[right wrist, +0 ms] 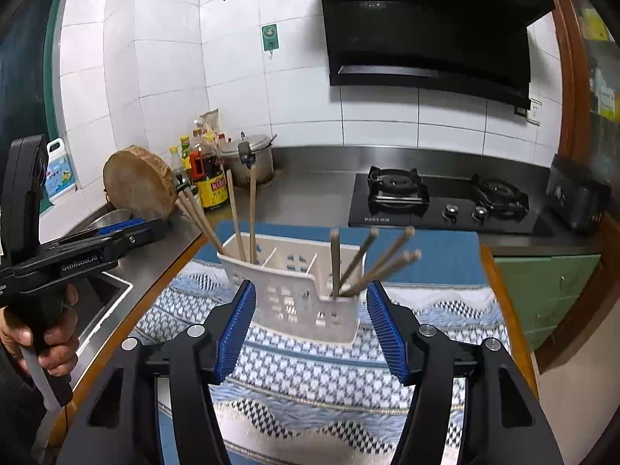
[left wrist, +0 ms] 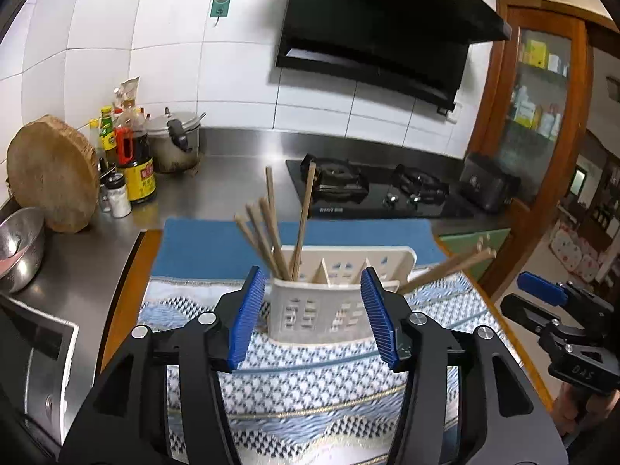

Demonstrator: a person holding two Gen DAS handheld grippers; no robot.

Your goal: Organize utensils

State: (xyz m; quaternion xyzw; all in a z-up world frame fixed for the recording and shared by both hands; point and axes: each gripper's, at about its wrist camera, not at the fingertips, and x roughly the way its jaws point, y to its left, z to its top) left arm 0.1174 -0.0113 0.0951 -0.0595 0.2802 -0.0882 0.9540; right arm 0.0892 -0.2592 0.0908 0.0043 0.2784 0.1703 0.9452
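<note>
Now both grippers stand open before a white utensil holder [left wrist: 329,302] full of chopsticks.

Low in the left wrist view, the left gripper [left wrist: 316,317] has its blue pads apart with nothing between them, the holder just beyond; the left group of chopsticks [left wrist: 271,240] leans out of the holder's left compartment. In the right wrist view the right gripper [right wrist: 312,327] also gapes empty, and the right group of chopsticks [right wrist: 372,263] fans toward the right from the right-hand compartment. The holder sits mid-frame on a blue patterned cloth [right wrist: 310,368]; a gas stove [right wrist: 445,201] lies upper right on the counter.
</note>
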